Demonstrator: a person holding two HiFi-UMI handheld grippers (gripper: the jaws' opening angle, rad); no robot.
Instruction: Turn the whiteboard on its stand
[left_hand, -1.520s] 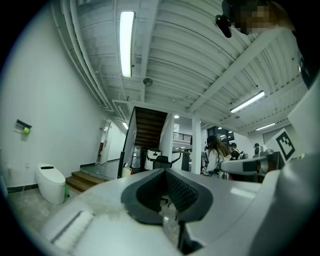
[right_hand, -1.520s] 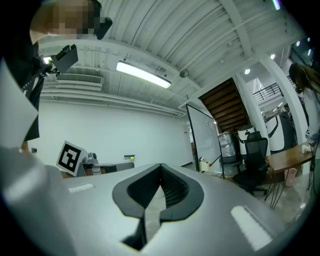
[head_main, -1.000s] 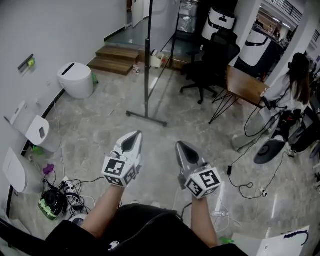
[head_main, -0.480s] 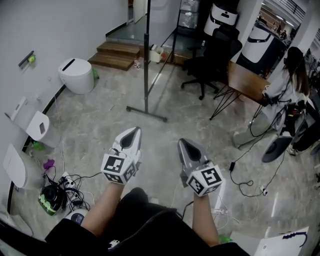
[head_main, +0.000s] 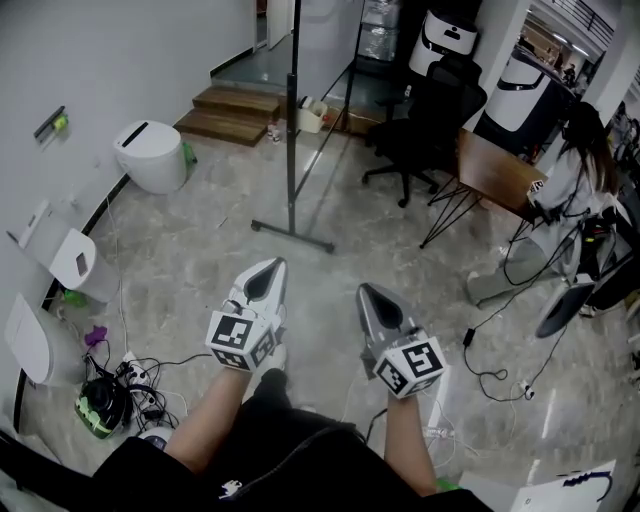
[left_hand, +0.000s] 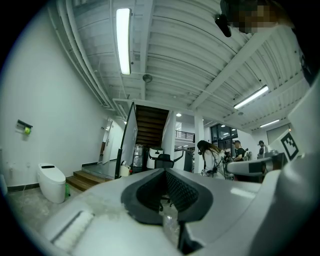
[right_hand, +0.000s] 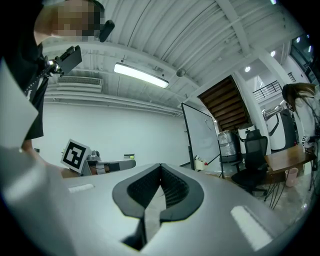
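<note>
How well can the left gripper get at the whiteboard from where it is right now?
Probably not yet. The left gripper, jaws shut and empty, hangs well short of the whiteboard, with only floor between them. Nothing blocks the way; stepping closer should do it.

Around the whiteboard stand, the floor is gleaming like polished, veined stone. The stand itself is looking like dark matt metal. Behind it the steps are showing brown wood; left of it a toilet is shining smooth white.
</note>
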